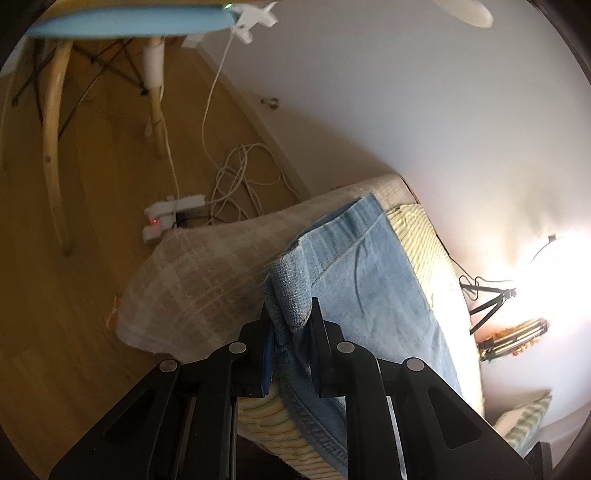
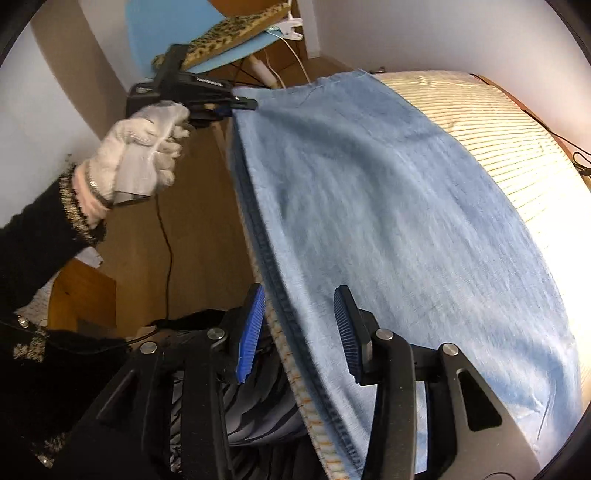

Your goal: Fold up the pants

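Light blue denim pants (image 1: 362, 280) lie spread over a striped bed cover (image 1: 417, 236), their waistband at the far end. My left gripper (image 1: 290, 306) is shut on a bunched fold of the denim near the edge. In the right wrist view the pants (image 2: 388, 206) stretch across the cover (image 2: 498, 129), and the left gripper (image 2: 245, 103), held by a white-gloved hand (image 2: 144, 147), pinches their far corner. My right gripper (image 2: 299, 291) stands open over the near seam edge. The denim lies between its blue pads (image 2: 253, 332), which do not press on it.
A plaid blanket (image 1: 207, 273) hangs off the bed's left side. On the wooden floor lie a power strip with white cables (image 1: 173, 214). A blue chair (image 1: 122, 22) stands beyond, and a bright lamp on a tripod (image 1: 491, 299) to the right. A dark sleeve (image 2: 40, 236) fills the left.
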`<control>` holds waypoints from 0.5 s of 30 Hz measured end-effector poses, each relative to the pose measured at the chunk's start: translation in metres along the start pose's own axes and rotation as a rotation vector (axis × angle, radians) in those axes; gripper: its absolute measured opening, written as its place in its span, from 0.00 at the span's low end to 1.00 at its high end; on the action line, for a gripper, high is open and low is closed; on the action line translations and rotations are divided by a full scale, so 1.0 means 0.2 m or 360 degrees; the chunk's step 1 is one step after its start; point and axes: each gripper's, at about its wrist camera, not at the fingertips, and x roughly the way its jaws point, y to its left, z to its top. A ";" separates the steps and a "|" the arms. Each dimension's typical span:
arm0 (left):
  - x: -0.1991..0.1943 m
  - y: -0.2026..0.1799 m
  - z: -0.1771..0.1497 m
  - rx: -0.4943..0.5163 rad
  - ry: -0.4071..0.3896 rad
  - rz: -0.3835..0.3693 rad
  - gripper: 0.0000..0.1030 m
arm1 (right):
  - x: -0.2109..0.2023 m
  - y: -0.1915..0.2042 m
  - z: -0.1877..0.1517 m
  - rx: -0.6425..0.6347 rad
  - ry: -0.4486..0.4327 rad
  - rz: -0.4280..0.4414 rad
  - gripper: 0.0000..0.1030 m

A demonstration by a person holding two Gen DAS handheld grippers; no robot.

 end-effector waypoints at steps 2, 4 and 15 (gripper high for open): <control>-0.03 -0.08 0.01 0.0113 -0.0037 -0.0006 0.13 | 0.02 -0.01 -0.01 0.0002 0.0031 -0.0008 0.40; -0.07 -0.18 0.00 0.0258 -0.0085 0.0003 0.13 | 0.01 -0.03 -0.02 0.0050 0.0000 -0.0016 0.40; -0.07 -0.80 -0.33 0.1071 -0.0113 -0.0058 0.13 | -0.29 -0.51 -0.12 0.0737 -0.0347 -0.0038 0.43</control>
